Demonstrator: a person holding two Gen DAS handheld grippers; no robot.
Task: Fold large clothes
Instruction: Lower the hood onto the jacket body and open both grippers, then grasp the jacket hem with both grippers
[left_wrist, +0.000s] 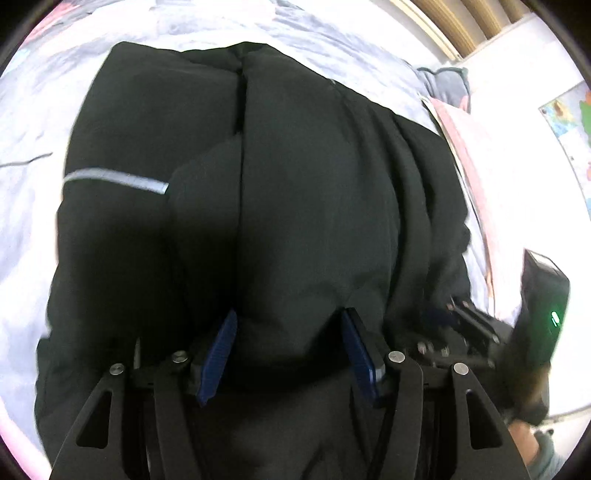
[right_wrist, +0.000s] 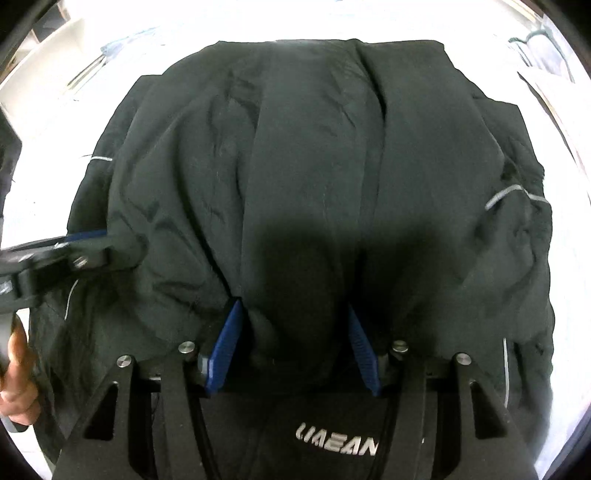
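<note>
On the pale bed (left_wrist: 22, 229), both hand-held grippers (left_wrist: 288, 347) (right_wrist: 295, 343) clamp bunched black jacket (right_wrist: 314, 166) folds.

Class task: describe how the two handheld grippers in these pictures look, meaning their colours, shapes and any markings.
Each gripper, the left gripper and the right gripper, has two ribbed blue pads on black angular link arms with triangular cut-outs, joined by round silver bolts. The right gripper's black body carries a small green light. A sleeve cuff shows at the picture's edge, looking grey-green.
</note>
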